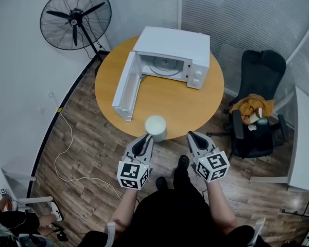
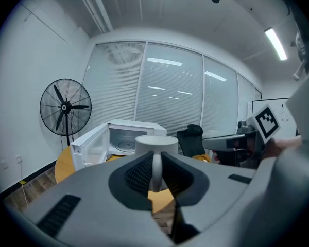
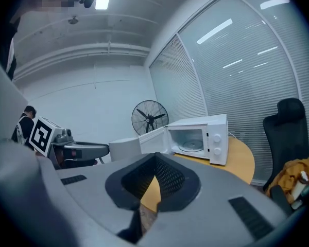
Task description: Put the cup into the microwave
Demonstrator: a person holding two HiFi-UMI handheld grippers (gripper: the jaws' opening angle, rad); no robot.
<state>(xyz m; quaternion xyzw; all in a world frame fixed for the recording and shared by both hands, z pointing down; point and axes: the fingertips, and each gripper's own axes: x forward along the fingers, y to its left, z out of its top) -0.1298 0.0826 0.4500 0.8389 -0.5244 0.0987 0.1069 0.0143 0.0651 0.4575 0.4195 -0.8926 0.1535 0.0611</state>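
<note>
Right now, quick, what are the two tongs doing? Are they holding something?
The left tongs: closed on the handle of the white cup.
The right tongs: closed, holding nothing.

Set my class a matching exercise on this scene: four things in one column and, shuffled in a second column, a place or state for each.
Things
1. cup
2. microwave door
3. right gripper
4. fan

Places and states
A. swung wide open
B. stands on the floor
C. shut, with nothing between its jaws
D. handle clamped in the left gripper

Pairs: 1-D, 2-A, 3-C, 4-B
</note>
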